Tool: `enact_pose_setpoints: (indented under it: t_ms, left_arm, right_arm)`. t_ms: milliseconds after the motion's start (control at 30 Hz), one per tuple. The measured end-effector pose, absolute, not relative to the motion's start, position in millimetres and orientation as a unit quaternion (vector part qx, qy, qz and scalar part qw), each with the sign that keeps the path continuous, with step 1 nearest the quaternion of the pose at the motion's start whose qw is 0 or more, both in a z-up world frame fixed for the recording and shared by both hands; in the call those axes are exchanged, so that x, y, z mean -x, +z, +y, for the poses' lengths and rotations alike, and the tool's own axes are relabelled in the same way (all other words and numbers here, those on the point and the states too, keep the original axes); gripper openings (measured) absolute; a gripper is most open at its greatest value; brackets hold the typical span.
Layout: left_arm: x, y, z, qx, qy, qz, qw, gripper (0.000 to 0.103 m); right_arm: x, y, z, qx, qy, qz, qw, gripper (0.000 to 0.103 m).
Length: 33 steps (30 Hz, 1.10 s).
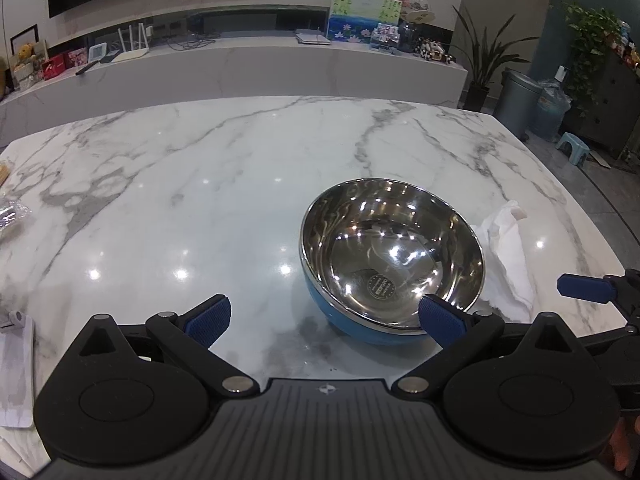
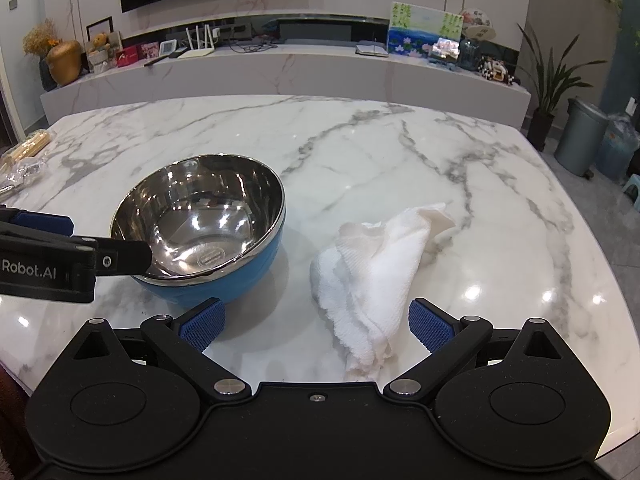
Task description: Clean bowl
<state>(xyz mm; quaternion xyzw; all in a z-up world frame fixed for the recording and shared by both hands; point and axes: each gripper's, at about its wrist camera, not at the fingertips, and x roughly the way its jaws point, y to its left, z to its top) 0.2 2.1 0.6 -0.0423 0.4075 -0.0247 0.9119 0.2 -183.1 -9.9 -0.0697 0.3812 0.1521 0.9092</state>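
Note:
A steel bowl with a blue outside (image 1: 394, 256) stands upright on the marble table, also in the right wrist view (image 2: 200, 228). A crumpled white cloth (image 2: 376, 276) lies just right of it, seen too in the left wrist view (image 1: 506, 252). My left gripper (image 1: 326, 316) is open, its right finger (image 1: 440, 316) over the bowl's near rim and its left finger outside the bowl. From the right wrist view that finger (image 2: 120, 258) reaches into the bowl. My right gripper (image 2: 316, 322) is open, with the cloth's near end between its fingers.
The marble table (image 1: 200, 184) has packets at its left edge (image 2: 24, 156) and a white card at the near left (image 1: 14, 376). Behind stands a long low cabinet (image 2: 280, 72) with ornaments. A bin (image 2: 580, 136) and plants stand on the floor at right.

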Motion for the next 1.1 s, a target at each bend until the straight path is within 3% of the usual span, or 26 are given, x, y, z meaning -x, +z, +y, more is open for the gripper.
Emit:
enact_pose_setpoints:
  t_ms: [1100]
  left_arm:
    - [-1.1,-0.4,1.8,0.054,-0.004,0.415,0.908,0.097]
  right_arm:
    - [-3.6,-5.1,-191.3,0.05,0.131,0.373,0.917,0.098]
